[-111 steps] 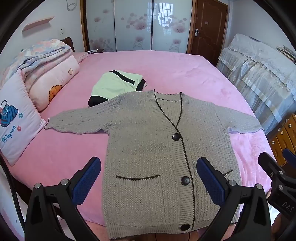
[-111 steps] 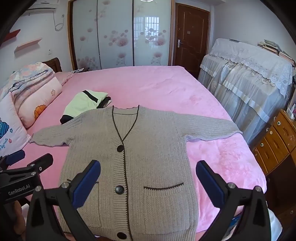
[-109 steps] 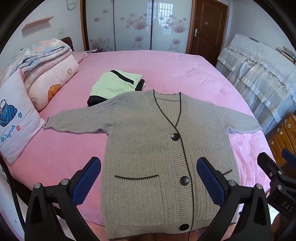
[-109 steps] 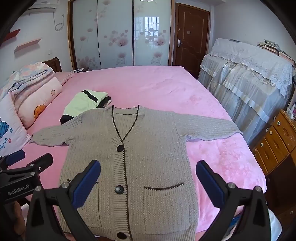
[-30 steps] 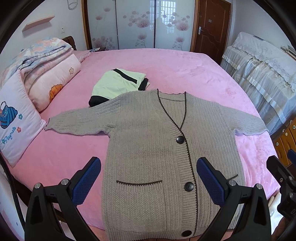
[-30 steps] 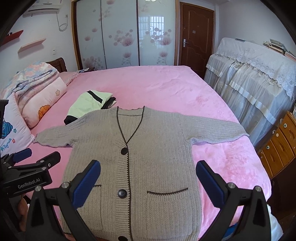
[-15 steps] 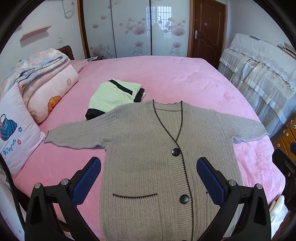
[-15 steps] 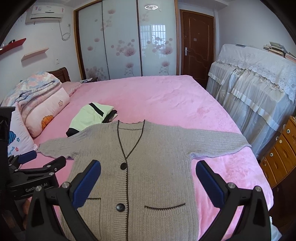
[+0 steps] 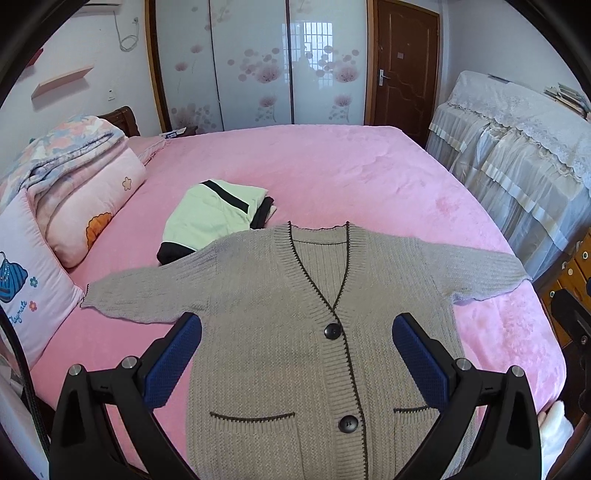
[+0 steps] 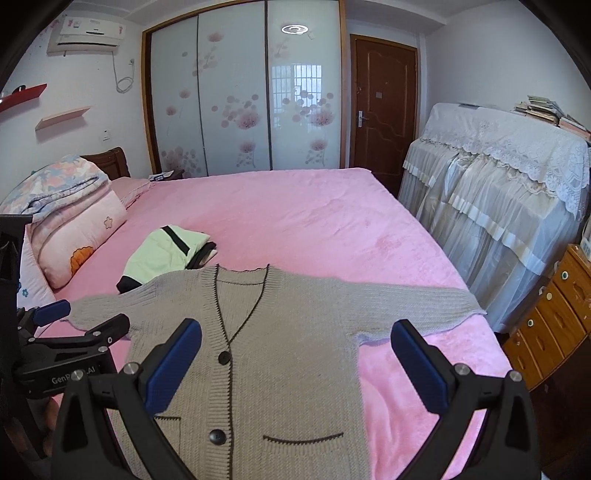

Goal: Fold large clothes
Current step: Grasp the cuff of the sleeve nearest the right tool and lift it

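Left wrist view: left gripper [image 9: 297, 347] was spread wide, holding nothing, with the grey cardigan [image 9: 280, 332] flat on the pink bed [image 9: 332, 173] between and beyond its fingers. Right wrist view: right gripper [image 10: 295, 350] also gaped empty over the same cardigan [image 10: 291, 332].

A bedroom in a home. Shown by a wide bed [image 10: 295, 206] under a pink plush cover, with pillows [image 9: 92, 199] and a folded floral quilt [image 10: 59, 184] stacked against a dark wooden headboard [image 10: 110, 162]. Behind it, a built-in wardrobe [image 10: 240, 99] with frosted sliding doors printed with pink blossoms, beside a brown panelled door [image 10: 384, 107]. High on the wall, an air conditioner [image 10: 90, 33] and small shelves [image 10: 62, 116]. To the right, furniture draped in lace-trimmed cloth [image 10: 498, 166] and a wooden chest of drawers [image 10: 554, 310].
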`<state>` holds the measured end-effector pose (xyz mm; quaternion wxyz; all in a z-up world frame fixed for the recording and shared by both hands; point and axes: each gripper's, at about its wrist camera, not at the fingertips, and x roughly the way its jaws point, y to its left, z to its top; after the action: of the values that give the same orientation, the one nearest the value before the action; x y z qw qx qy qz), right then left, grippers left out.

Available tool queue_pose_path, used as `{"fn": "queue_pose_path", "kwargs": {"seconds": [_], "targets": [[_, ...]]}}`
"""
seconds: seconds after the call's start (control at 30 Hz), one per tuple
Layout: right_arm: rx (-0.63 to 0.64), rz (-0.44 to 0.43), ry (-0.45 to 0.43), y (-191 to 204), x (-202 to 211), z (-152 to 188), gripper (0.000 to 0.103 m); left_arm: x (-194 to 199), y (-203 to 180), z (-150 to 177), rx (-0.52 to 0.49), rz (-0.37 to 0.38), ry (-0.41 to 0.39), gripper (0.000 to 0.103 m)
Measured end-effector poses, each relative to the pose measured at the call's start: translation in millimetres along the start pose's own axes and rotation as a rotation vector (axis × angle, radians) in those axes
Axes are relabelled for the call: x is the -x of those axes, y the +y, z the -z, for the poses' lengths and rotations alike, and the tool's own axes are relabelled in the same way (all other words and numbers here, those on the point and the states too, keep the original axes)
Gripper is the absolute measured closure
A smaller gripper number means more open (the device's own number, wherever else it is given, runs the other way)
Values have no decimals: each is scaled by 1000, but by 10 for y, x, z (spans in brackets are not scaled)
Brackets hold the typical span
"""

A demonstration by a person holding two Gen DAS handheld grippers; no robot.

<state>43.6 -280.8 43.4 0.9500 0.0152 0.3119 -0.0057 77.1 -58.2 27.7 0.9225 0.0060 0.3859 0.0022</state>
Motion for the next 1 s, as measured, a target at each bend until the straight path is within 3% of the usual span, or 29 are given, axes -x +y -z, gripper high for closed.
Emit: {"fn": "queue_pose_path", "kwargs": {"seconds": [0.3,0.67,1.0], "targets": [[-19,82,-25,-381,-96,-174,0,-146,-294,-354,-48,1,-62,1],[-56,229,-61,-1097,-304,-609,0,-488,-834,-978,-84,68,-123,1],[-115,307,53,-1894,-1035,-700,0,-1258,-1649,-1333,-154,90,-68,1]]}}
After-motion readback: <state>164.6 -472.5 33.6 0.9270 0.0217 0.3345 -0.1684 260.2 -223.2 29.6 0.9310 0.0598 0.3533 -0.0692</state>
